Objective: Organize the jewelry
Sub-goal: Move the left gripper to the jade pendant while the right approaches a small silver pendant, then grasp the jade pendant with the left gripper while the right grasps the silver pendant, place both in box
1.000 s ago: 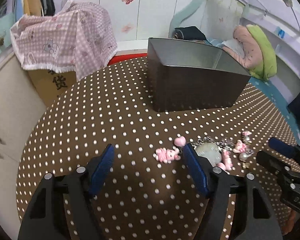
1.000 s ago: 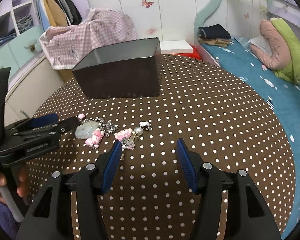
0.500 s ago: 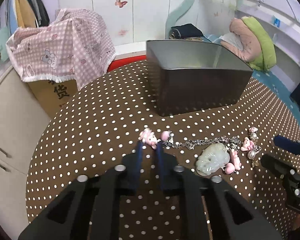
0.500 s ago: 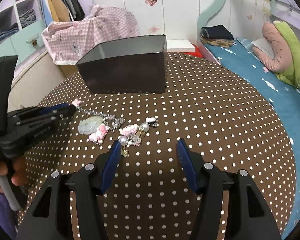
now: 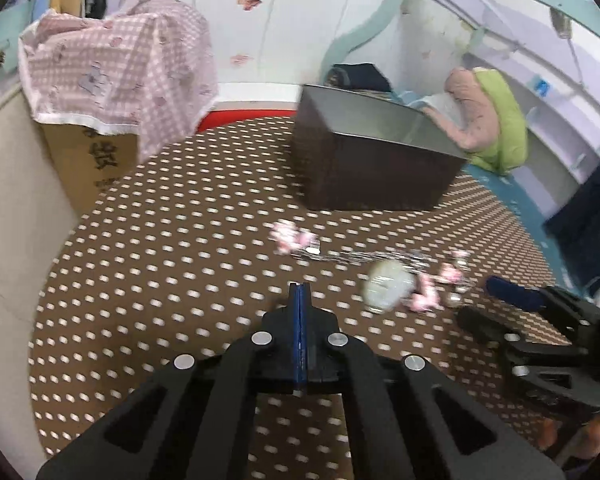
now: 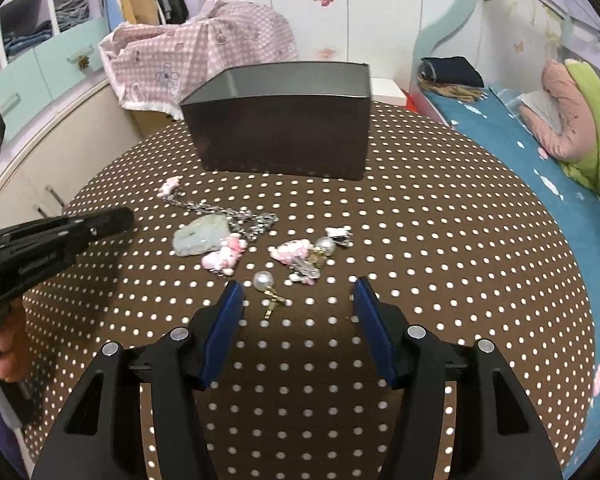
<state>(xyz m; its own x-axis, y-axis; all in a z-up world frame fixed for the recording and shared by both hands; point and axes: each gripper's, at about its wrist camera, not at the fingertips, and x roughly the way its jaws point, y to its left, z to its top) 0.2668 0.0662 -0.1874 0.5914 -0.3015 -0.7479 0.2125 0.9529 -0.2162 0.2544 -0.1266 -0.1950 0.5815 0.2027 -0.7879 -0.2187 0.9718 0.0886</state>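
Observation:
Jewelry lies on the brown dotted table [image 6: 440, 240]: a silver chain [image 6: 220, 214] with a pink charm [image 6: 170, 186], a pale green jade pendant [image 6: 198, 235], pink cat charms [image 6: 224, 254], and a pearl earring [image 6: 264, 282]. The chain also shows in the left wrist view [image 5: 364, 257], with the jade pendant [image 5: 388, 286]. My left gripper [image 5: 300, 292] is shut and empty, a little short of the pink charm [image 5: 292, 238]. My right gripper [image 6: 296, 296] is open just in front of the pearl earring. A dark open box [image 6: 280, 120] stands behind.
A pink checked cloth [image 6: 196, 52] covers a cardboard box [image 5: 88, 160] beyond the table's far left. A bed with a blue cover [image 6: 540, 152] lies on the right. White cabinets [image 6: 48, 132] stand left of the table.
My left gripper shut near the pink charm, dragged the chain out leftward, then drew back without it, fully shut. My right gripper moved forward toward the pearl earring.

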